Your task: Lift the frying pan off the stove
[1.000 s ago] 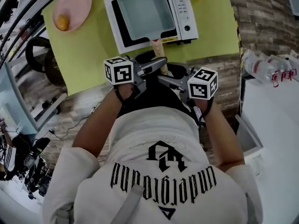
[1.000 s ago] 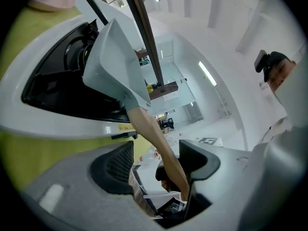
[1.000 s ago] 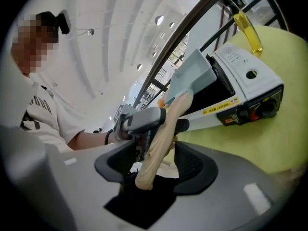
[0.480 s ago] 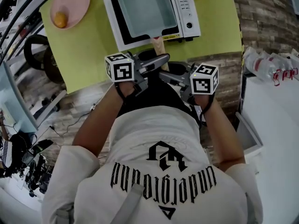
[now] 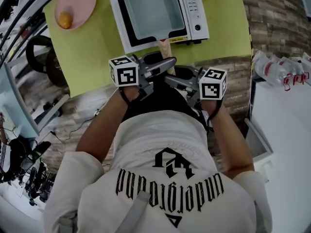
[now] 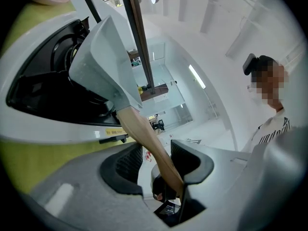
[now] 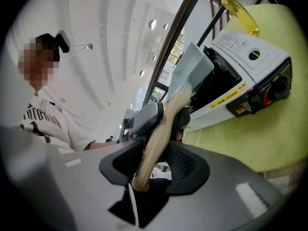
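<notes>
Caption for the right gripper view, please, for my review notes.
Right gripper, its jaws just closed in, clamps the wooden handle of the frying pan, which sits on the white stove.

Looks like a mock kitchen rigged up in a lab or studio: tabletop stove and pink plate on a green table, tangled cables on the floor, big white hall behind.
</notes>
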Available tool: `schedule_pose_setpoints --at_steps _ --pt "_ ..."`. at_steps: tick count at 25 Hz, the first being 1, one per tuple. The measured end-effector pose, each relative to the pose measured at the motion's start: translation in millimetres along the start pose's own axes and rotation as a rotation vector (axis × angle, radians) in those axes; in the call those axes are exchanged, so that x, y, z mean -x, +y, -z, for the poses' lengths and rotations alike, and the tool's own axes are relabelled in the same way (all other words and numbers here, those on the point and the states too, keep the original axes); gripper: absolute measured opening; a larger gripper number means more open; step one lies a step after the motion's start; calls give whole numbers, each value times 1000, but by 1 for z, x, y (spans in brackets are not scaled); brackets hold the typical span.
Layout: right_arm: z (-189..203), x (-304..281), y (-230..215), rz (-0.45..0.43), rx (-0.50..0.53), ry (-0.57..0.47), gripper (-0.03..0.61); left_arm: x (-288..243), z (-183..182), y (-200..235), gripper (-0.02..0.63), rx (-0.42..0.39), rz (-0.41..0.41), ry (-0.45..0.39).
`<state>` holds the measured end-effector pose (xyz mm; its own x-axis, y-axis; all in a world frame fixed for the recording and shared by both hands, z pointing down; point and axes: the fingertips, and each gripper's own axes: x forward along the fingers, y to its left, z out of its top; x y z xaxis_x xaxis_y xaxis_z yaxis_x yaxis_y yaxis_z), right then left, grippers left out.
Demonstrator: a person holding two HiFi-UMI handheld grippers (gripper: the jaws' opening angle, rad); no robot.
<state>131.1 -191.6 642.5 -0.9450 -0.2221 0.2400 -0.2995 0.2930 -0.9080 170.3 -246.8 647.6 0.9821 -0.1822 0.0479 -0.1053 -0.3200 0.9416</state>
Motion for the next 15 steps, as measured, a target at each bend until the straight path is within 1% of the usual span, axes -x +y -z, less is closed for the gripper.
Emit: schedule_pose_setpoints --at_steps 10,15 --pt "-14 -6 41 -6 9 -51 160 16 -17 -35 198 -30 11 -11" --pt "-20 -5 70 -22 27 -73 160 24 -25 -65 198 -71 9 -8"
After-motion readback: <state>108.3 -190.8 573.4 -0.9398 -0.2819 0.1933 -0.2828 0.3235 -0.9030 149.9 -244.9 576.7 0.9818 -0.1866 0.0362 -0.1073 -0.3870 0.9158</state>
